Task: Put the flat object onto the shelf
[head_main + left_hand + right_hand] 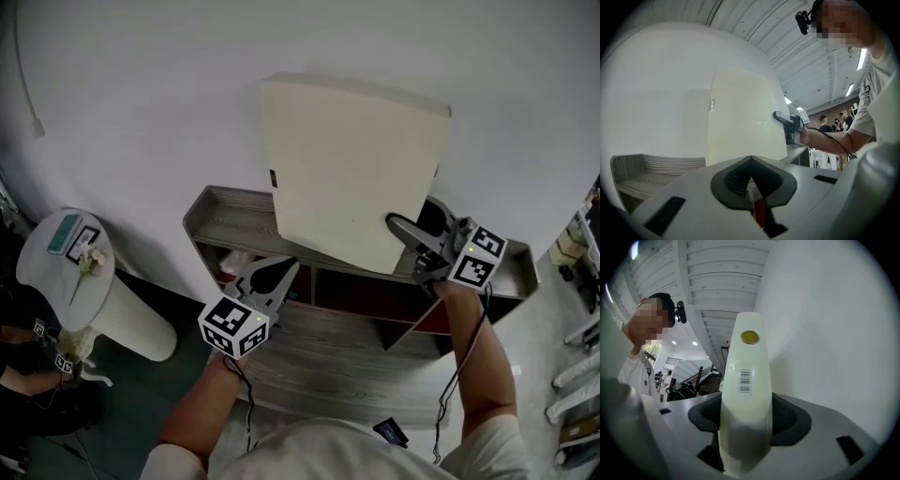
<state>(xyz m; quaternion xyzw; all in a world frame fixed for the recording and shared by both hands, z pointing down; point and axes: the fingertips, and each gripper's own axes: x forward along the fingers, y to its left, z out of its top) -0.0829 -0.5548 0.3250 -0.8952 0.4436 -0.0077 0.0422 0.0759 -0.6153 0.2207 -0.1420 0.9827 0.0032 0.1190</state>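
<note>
A flat cream pad (356,169) stands on edge on the top of the grey wooden shelf (225,211), leaning toward the white wall. My right gripper (403,234) is shut on the pad's lower right edge. In the right gripper view the pad's thin edge (745,380), with a barcode label and a yellow dot, fills the space between the jaws. My left gripper (281,272) hangs lower, in front of the shelf, shut and empty, its tips (750,161) meeting. From the left gripper view the pad (740,117) rises broadside, with the right gripper (785,119) on its right edge.
A round white side table (66,272) with a small box and a flower stands at the left. Below the shelf top are red-lined compartments (347,291) and a wider grey board (337,356). People stand far off in the hall (834,124).
</note>
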